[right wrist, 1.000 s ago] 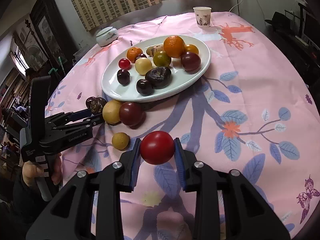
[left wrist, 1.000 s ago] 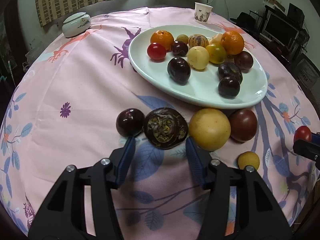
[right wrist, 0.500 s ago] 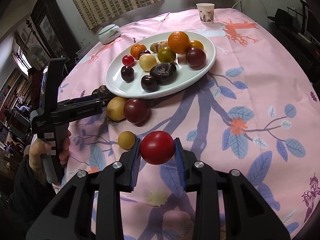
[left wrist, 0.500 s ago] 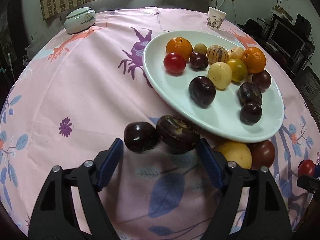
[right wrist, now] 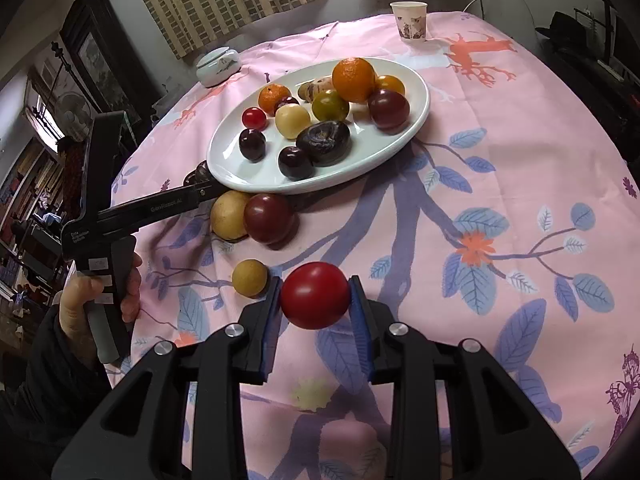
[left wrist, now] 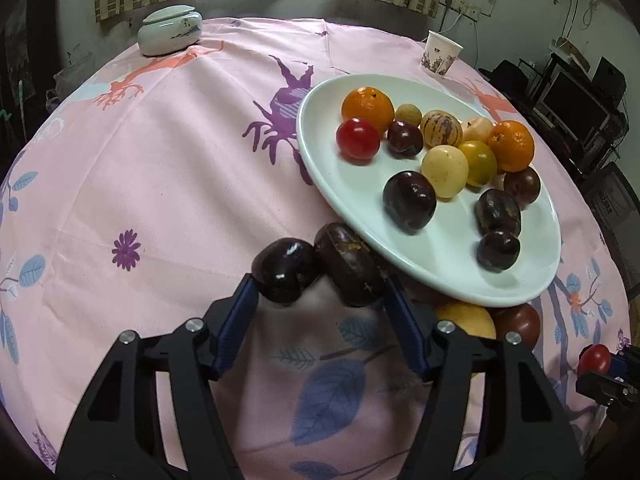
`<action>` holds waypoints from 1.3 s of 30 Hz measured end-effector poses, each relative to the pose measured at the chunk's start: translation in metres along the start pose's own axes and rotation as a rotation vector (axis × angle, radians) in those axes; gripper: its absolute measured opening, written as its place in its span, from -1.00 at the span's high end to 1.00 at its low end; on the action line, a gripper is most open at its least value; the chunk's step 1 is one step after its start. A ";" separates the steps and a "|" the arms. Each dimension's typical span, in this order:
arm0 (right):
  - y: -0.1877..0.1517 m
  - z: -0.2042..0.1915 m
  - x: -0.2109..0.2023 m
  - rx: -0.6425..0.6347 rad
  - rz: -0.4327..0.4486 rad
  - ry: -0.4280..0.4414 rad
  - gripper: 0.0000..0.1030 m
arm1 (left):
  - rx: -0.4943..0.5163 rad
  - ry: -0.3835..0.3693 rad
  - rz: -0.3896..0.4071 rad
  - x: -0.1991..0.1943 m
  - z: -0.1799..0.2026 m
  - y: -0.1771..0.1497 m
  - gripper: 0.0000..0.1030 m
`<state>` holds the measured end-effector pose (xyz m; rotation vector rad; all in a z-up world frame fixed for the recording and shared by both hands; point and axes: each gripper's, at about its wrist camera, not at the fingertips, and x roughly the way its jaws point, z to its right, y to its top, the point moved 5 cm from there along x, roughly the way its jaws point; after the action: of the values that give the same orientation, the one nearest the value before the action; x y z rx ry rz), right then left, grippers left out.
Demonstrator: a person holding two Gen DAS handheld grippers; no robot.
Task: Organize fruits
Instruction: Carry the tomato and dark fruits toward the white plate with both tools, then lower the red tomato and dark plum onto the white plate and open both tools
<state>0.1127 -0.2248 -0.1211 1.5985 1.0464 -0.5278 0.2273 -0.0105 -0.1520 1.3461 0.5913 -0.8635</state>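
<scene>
At the left of the pink floral tablecloth (right wrist: 520, 168), a person's hand (right wrist: 100, 292) grips the handle of the left gripper (left wrist: 318, 284), whose side reads "GenRobot.AI"; smaller lettering near the handle is too small to read. Its jaws have just been closing and now press two dark fruits side by side: a glossy dark plum (left wrist: 286, 270) and a flattened, wrinkled dark purple fruit (left wrist: 348, 270), its long axis slanting toward the white oval plate (left wrist: 328, 184) and its far end touching the rim. The plate, its long axis running away to the right, carries oranges, plums, yellow fruits and a small red tomato (left wrist: 357, 139). Just beside its near rim lie a yellow fruit (right wrist: 230, 214) and a dark red tomato (right wrist: 269, 218), touching; a small yellow fruit (right wrist: 249, 278) sits nearer. To the right, the right gripper (right wrist: 314, 300) clamps a red tomato (right wrist: 315, 294) above the cloth. A lidded ceramic jar (left wrist: 170, 34) and a patterned paper cup (left wrist: 440, 54) stand at the table's far edge.
</scene>
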 end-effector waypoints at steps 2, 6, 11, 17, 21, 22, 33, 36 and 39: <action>0.000 0.000 -0.001 0.002 -0.001 0.000 0.35 | -0.009 0.006 0.003 -0.002 -0.004 -0.002 -0.06; 0.001 -0.003 -0.002 -0.002 0.001 0.000 0.35 | -0.051 -0.016 0.009 -0.008 -0.013 -0.005 0.14; -0.001 -0.009 -0.002 -0.018 -0.005 -0.001 0.35 | -0.061 -0.017 -0.004 -0.014 -0.023 -0.015 0.65; -0.001 -0.017 -0.003 -0.038 -0.008 0.003 0.35 | 0.070 0.105 0.030 -0.013 -0.009 -0.005 -0.49; 0.000 -0.015 -0.006 -0.029 -0.004 -0.004 0.35 | 0.072 0.095 0.020 -0.009 -0.007 0.004 -0.49; 0.000 -0.015 -0.006 -0.027 -0.003 -0.005 0.35 | 0.067 0.094 0.026 -0.009 -0.008 0.008 -0.49; -0.001 -0.012 -0.006 -0.021 -0.012 -0.002 0.35 | 0.258 0.068 0.029 -0.027 -0.015 0.015 -0.41; 0.000 -0.013 -0.007 -0.021 -0.012 -0.004 0.35 | 0.352 0.063 0.018 -0.022 -0.014 0.012 -0.41; 0.001 -0.015 -0.006 -0.018 -0.016 0.000 0.35 | 0.374 0.038 0.011 -0.011 -0.017 0.017 -0.27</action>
<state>0.1074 -0.2134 -0.1112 1.5754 1.0616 -0.5274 0.2365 0.0080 -0.1363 1.7039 0.4648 -0.9735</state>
